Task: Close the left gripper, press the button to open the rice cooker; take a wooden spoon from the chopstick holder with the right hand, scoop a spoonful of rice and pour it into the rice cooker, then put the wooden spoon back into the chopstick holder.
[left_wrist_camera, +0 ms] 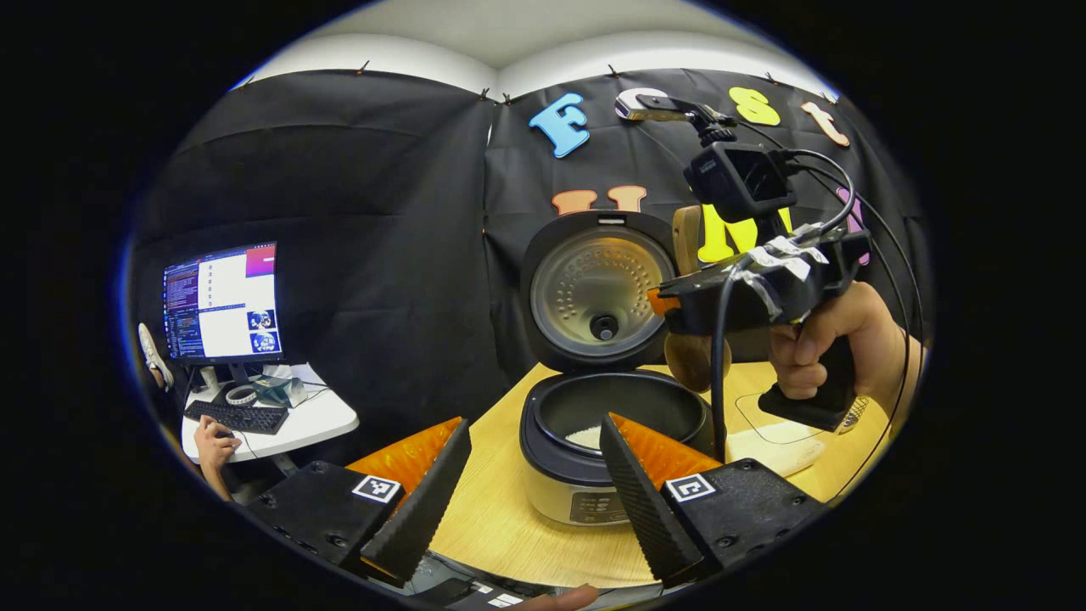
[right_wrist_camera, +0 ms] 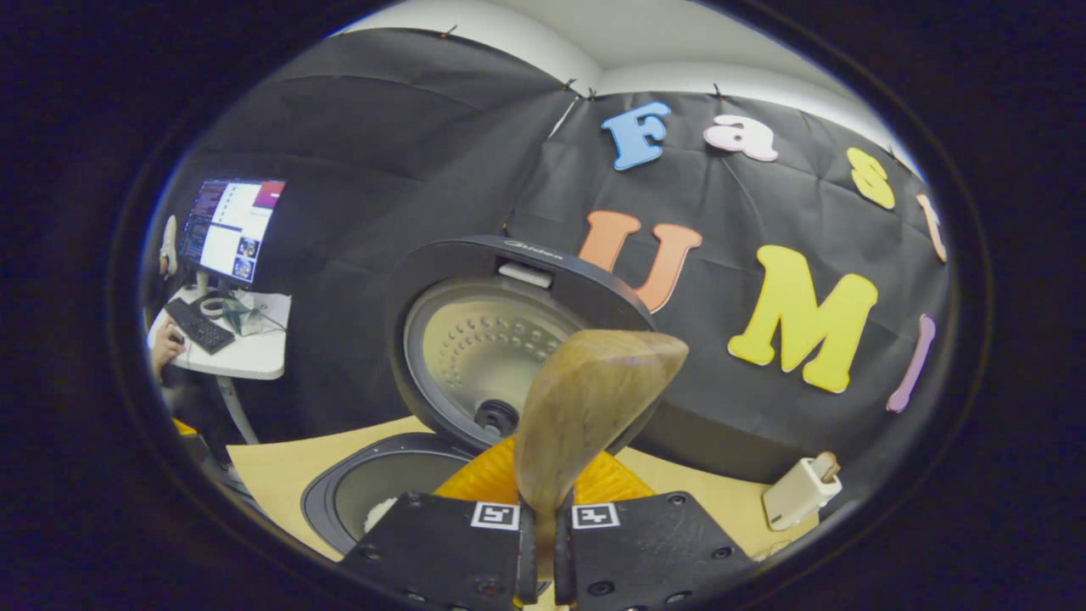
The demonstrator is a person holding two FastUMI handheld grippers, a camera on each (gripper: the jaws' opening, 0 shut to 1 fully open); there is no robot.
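Observation:
The rice cooker (left_wrist_camera: 585, 484) stands open on the wooden table, its lid (left_wrist_camera: 598, 293) upright and a little white rice (left_wrist_camera: 585, 437) in the pot. My left gripper (left_wrist_camera: 534, 501) is open, its fingers either side of the cooker's front and apart from it. A hand holds my right gripper (left_wrist_camera: 670, 310) above the cooker's right rim. It is shut on the wooden spoon (left_wrist_camera: 685, 239). In the right gripper view, my right gripper (right_wrist_camera: 543, 530) clamps the handle of the spoon (right_wrist_camera: 594, 399), with the bowl tilted up before the lid (right_wrist_camera: 484, 339). The white chopstick holder (right_wrist_camera: 802, 492) stands at the right.
A desk (left_wrist_camera: 322, 416) with a lit monitor (left_wrist_camera: 222, 301) and keyboard (left_wrist_camera: 236, 416) stands beyond the table's left edge, where a person's hand (left_wrist_camera: 212, 441) rests. A pale object (left_wrist_camera: 776, 450) lies on the table right of the cooker. Black cloth walls the back.

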